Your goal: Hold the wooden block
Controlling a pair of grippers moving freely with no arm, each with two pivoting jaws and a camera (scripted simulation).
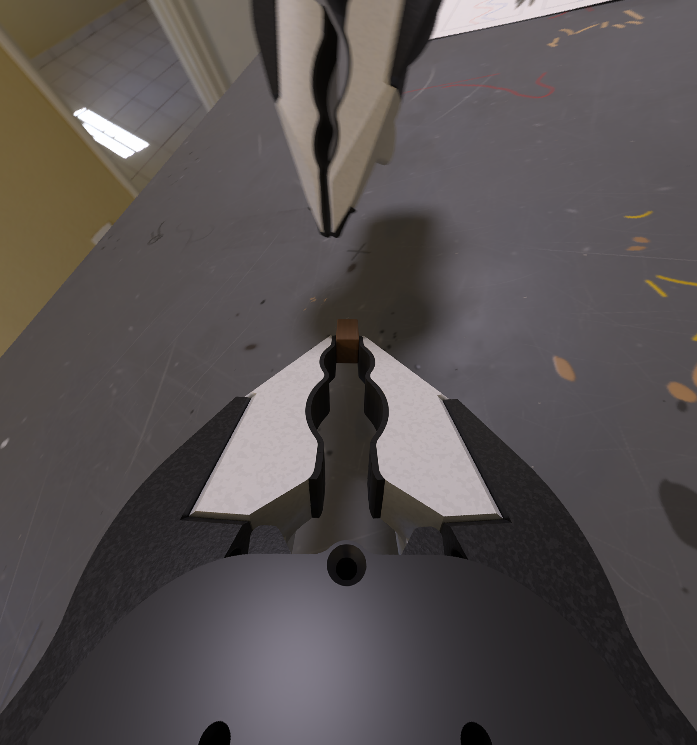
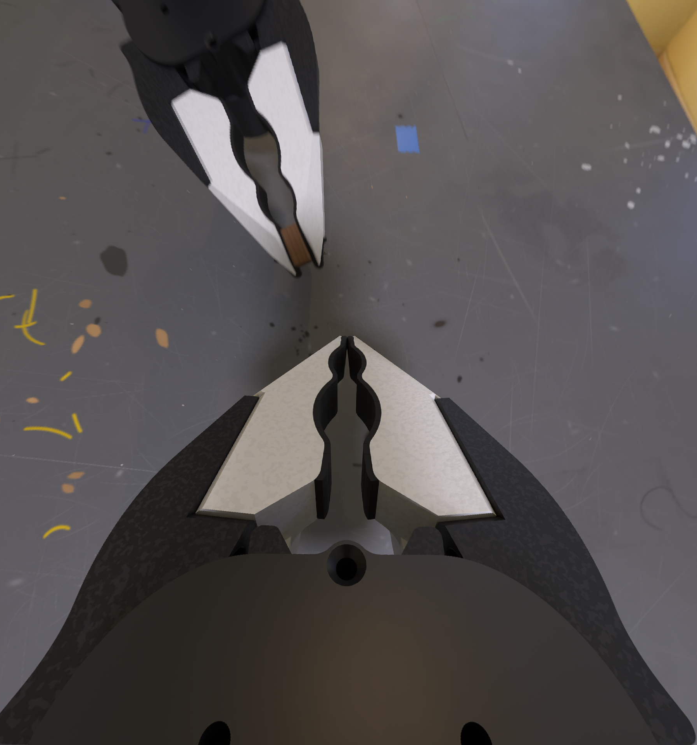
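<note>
Nearest the lens in the left wrist view, the left gripper (image 1: 347, 342) pinches the wooden block (image 1: 347, 340) at its very fingertips, the white fingers (image 1: 282, 435) narrowed onto the block's two sides. That block is small, squarish and warm brown, darker on the face turned toward the camera; in the right wrist view its exposed face (image 2: 295, 250) shows fine straight grain and pokes just past the tips of the left gripper (image 2: 306, 264). Beyond it the right gripper (image 1: 331, 232) hangs point-down with its fingers pressed together, apart from the block; its own view (image 2: 346, 338) confirms the tips meeting with nothing between them. Under both lies a grey scratched table (image 1: 540, 201) flecked with yellow and tan paint marks (image 1: 685, 383). Its left edge (image 1: 109, 225) runs diagonally toward the far side beside a yellow wall (image 1: 24, 181); to the right the surface stays open, with a white sheet (image 1: 500, 16) at the far end and a blue tape patch (image 2: 407, 139).
</note>
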